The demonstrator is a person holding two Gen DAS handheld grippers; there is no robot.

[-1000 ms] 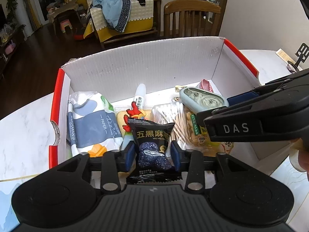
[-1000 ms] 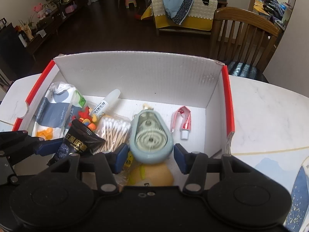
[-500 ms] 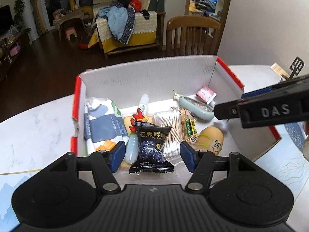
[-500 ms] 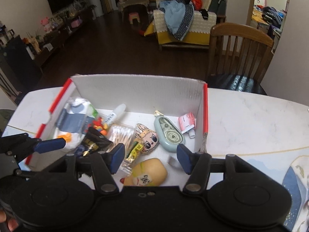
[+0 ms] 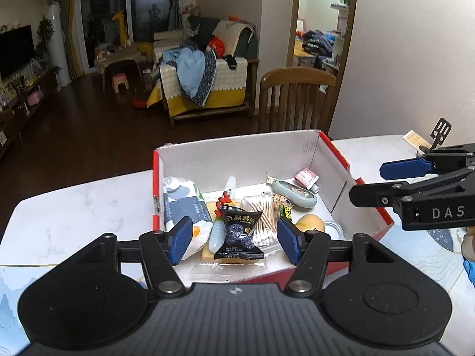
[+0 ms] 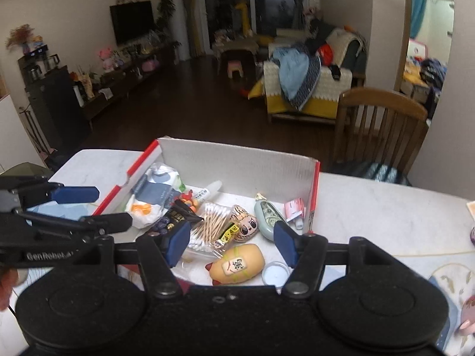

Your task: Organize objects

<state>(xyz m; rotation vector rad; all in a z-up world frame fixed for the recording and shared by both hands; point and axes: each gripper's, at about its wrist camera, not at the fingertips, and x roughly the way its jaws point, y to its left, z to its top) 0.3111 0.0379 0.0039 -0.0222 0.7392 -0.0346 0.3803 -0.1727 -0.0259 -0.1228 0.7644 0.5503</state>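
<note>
Cardboard box: white-walled and red-edged, the box [image 5: 246, 151] is sitting mid-frame on a pale marble-look table [image 5: 74, 204], its top open so things can be dropped in from above.
Left gripper: the left gripper [image 5: 234, 240] is hanging above the box's near edge at lower centre, blue pads spread apart. Its jaws have just been opening, and nothing is being pinched between them.
Black snack packet: the packet [image 5: 240, 233] is lying flat in the box, framed between those pads but clear of both, looking as if it has been let go.
Right gripper: the right gripper [image 6: 231, 241] is hovering likewise at lower centre of its own view. Its jaws have just been opening too, and it is gripping nothing.
Correction-tape dispenser: the pale green dispenser [image 6: 268, 216] is resting on the box floor near the right wall, beside a small pink tube [image 6: 294, 209].
Other contents: a tissue pack [image 5: 185, 207] is filling the left side; a bag of cotton swabs [image 5: 262, 219] is lying centre; a yellow bun-shaped toy [image 6: 237, 264] is sitting nearest the camera.
Judgement: both tools seem to be pulling clear after depositing, so the sorting looks largely done.
</note>
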